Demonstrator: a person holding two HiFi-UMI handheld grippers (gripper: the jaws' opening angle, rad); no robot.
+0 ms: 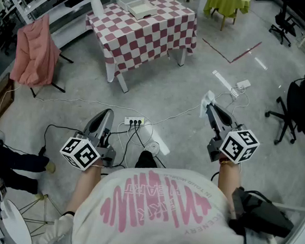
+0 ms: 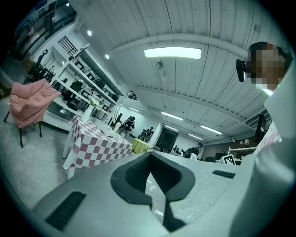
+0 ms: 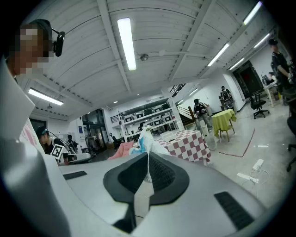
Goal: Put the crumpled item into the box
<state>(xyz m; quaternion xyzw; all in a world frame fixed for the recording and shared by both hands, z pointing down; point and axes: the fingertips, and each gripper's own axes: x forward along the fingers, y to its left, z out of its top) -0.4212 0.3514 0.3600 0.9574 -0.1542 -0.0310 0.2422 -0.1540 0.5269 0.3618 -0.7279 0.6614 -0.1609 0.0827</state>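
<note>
The crumpled item (image 1: 207, 99) is a white and blue wrapper pinched at the tips of my right gripper (image 1: 209, 106), which is held above the floor. In the right gripper view the crumpled item (image 3: 145, 140) sticks up from the shut right gripper (image 3: 148, 156). The box (image 1: 134, 4) is an open, shallow, pale carton on the red-and-white checkered table (image 1: 151, 34), well ahead of both grippers; the box (image 3: 171, 135) also shows far off past the jaws. My left gripper (image 1: 108, 113) hangs low at the left, and the left gripper (image 2: 149, 159) is shut with nothing in it.
A pink cloth (image 1: 36, 51) hangs over a chair at the left. A power strip (image 1: 134, 121) and cables lie on the floor between the grippers. A vase of flowers (image 1: 95, 0) stands on the table's left corner. Black office chairs (image 1: 299, 111) stand at the right, and a yellow-green table (image 1: 227, 1) behind.
</note>
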